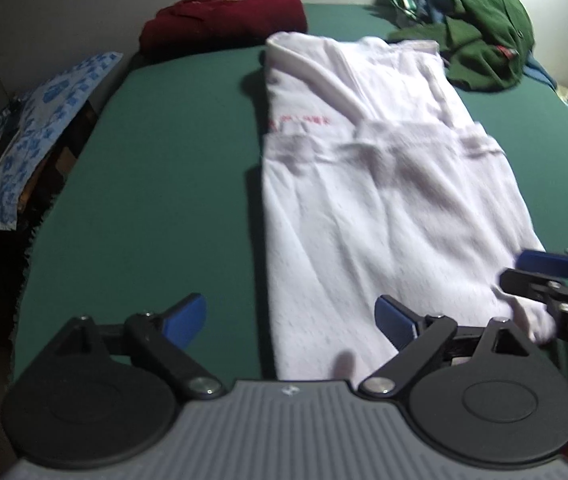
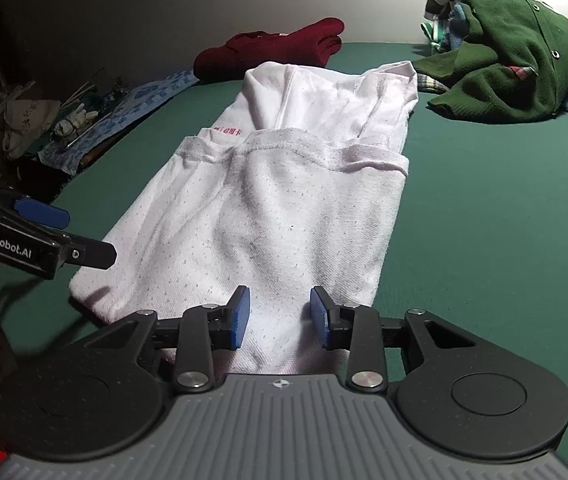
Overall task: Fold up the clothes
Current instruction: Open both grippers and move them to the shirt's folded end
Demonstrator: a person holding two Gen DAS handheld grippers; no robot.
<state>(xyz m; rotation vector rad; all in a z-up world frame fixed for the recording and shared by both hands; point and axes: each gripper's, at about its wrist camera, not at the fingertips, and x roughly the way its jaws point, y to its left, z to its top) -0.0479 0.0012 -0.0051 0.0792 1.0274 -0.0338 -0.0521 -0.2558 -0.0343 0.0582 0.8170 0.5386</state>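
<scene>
A white shirt [image 1: 364, 200] [image 2: 284, 208] lies folded lengthwise on the green table [image 1: 164, 160] [image 2: 484, 220], collar at the far end, with its lower part doubled up over the middle. My left gripper [image 1: 290, 314] stands wide open over the shirt's near left corner, with nothing pinched; in the right wrist view the left gripper [image 2: 88, 236] shows at the left edge. My right gripper [image 2: 280, 308] is open by a narrow gap at the near hem, with cloth lying between its pads but not squeezed. In the left wrist view the right gripper [image 1: 512, 267] is at the shirt's near right corner.
A folded maroon garment [image 1: 224, 16] [image 2: 276, 48] sits at the far left of the table. A heap of clothes topped by a green cardigan [image 1: 480, 36] [image 2: 516, 52] fills the far right. A blue patterned cloth [image 1: 36, 132] and clutter [image 2: 32, 120] lie beyond the left edge.
</scene>
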